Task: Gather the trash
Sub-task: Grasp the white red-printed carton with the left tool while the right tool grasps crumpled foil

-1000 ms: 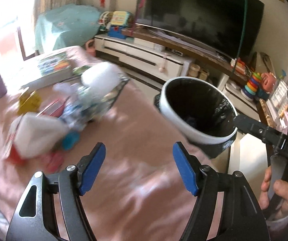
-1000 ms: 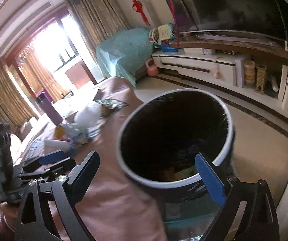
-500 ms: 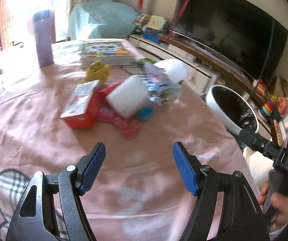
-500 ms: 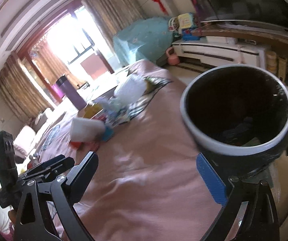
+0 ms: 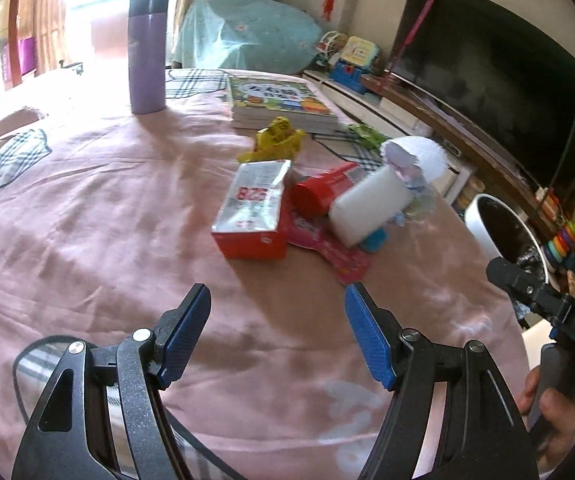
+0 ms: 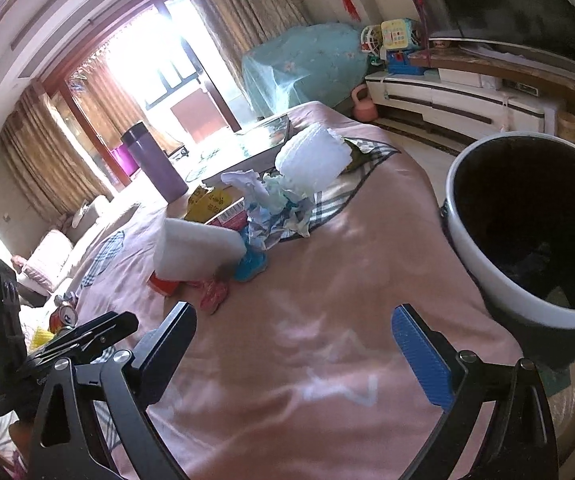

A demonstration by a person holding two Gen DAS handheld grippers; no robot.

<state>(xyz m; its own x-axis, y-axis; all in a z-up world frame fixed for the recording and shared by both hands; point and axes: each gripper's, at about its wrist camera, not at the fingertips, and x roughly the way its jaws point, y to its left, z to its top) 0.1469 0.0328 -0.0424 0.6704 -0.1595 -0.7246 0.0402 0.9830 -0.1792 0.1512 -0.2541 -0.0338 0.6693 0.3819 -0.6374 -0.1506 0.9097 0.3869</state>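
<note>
A pile of trash lies mid-table on the pink cloth: a red and silver box [image 5: 253,210], a white foam block [image 5: 367,206], a red cup [image 5: 315,196], a pink wrapper [image 5: 339,256], a yellow wrapper [image 5: 275,142] and crumpled paper [image 5: 411,156]. My left gripper [image 5: 277,304] is open and empty, a short way in front of the box. My right gripper [image 6: 293,316] is open too, over bare cloth, with the foam block [image 6: 195,248] and crumpled paper [image 6: 275,208] ahead on its left. The white trash bin [image 6: 467,240] with a black liner stands off the table's right edge.
A purple bottle [image 5: 147,56] and a stack of books [image 5: 279,100] stand behind the pile. Beyond the table edge are a TV [image 5: 487,72] and a low cabinet [image 6: 447,96]. A hand holds the right gripper's handle [image 5: 555,380] at the far right.
Both views have swung from the bin toward the trash pile. The bin has slid to the right edge of each view. The pile now sits in front of both grippers, whose jaws stay equally wide.
</note>
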